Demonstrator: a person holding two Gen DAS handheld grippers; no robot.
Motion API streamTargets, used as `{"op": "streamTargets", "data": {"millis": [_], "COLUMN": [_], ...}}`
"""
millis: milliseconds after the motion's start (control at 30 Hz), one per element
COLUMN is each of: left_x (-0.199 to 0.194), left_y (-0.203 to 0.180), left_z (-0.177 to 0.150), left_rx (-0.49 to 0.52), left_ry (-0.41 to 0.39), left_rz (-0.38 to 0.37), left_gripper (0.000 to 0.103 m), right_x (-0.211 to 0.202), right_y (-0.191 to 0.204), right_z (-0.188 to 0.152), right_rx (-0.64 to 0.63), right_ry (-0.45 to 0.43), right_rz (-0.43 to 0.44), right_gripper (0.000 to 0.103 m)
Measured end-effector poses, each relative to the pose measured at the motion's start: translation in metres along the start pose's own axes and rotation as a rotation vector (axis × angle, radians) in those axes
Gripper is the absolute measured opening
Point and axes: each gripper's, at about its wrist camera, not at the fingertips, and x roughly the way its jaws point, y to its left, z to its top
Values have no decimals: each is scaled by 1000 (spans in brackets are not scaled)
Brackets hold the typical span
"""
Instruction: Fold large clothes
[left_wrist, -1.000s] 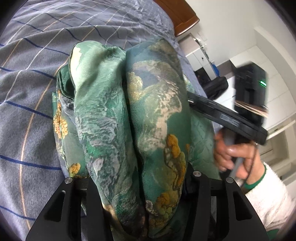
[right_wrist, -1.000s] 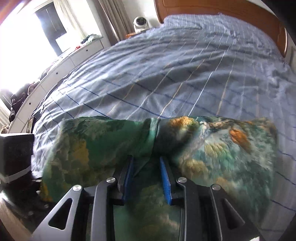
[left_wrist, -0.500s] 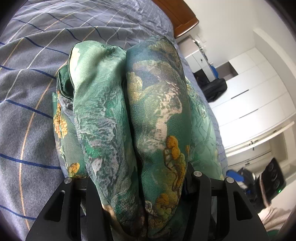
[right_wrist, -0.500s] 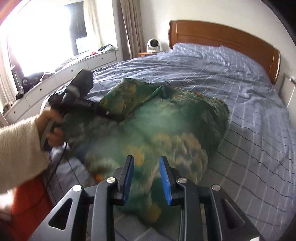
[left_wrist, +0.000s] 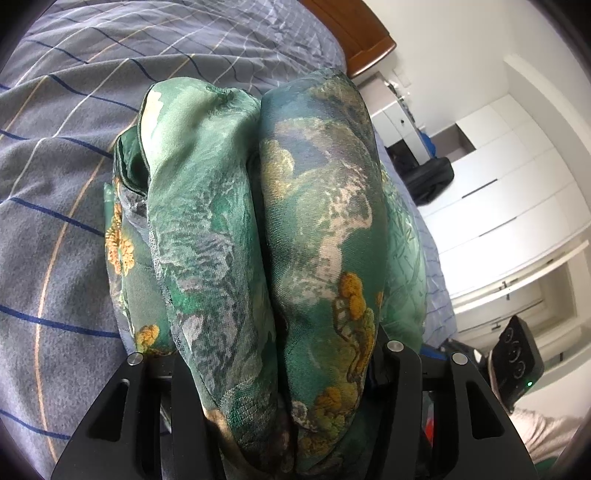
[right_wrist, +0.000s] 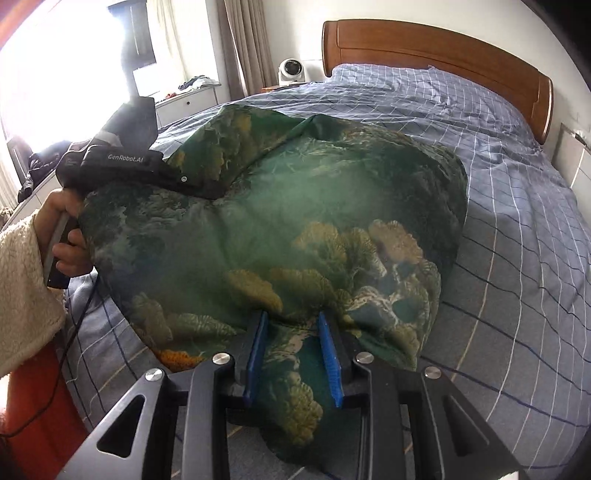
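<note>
A green silky garment with gold and grey landscape print (right_wrist: 295, 206) hangs spread between both grippers over the bed. My left gripper (left_wrist: 280, 369) is shut on two thick folds of the garment (left_wrist: 258, 221), which hide its fingertips. In the right wrist view that same left gripper (right_wrist: 122, 162) grips the cloth's far left corner, held by a hand (right_wrist: 66, 236) in a cream fleece sleeve. My right gripper (right_wrist: 291, 354) is shut on the near edge, a bunch of cloth pinched between its blue pads (right_wrist: 255, 354). The right gripper's body (left_wrist: 517, 365) shows low right in the left wrist view.
The bed's blue-grey checked cover (right_wrist: 517, 258) lies under the garment, with a wooden headboard (right_wrist: 443, 44) at the far end. A small white fan (right_wrist: 291, 72) stands beside it. White wardrobes (left_wrist: 498, 206) and a black bag (left_wrist: 428, 181) flank the bed.
My right gripper has drawn back and to the side with the garment's edge, lifting and spreading the cloth. In the left wrist view it dropped to the lower right. The left gripper held still.
</note>
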Motion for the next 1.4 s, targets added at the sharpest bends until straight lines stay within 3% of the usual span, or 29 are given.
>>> {"op": "streamTargets", "data": {"millis": [100,200,333,533,733,800,933,1067,1133,1200,1300,1400], "left_x": [-2,-7,-13,-37,-87,-105,-123,-115,-102,-88,-64,-43], "left_y": [0,-6,-14,-25,-17,-6,15,29,34,41,45,44], "left_z": [-1,0,0,6,-6,-15,-32,-38,-32,-25,-16,-11], "left_rx": [-6,0,11,-17,-10,-28,-58,-102,-132,-138,-131,-100], "left_ry": [3,2,5,10,-52,-101,-144,-167,-171,-143,-84,-36], "left_rz": [8,28,54,25,52,73,91,15,-50,-107,-117,-69], "left_gripper": [54,57,61,65,68,75,79,84,87,90,90,91], "right_x": [-15,-39,-60,-35,22,17,-20,-41,-21,13,36,36], "right_y": [5,13,34,72,78,76,82,97,104,106,115,120], "right_z": [9,20,40,48,35,36,44,59,65,62,53,51], "right_rx": [-17,-29,-61,-138,-132,-120,-123,-173,-203,-198,-210,-208], "right_ry": [3,-54,-134,-125,3,-4,-77,-166,-119,-17,9,-2], "right_rz": [-24,-53,-2,85,94,99,95,112,98,109,88,65], "right_gripper": [29,29,29,29,29,29,30,30,30,31,31,32]}}
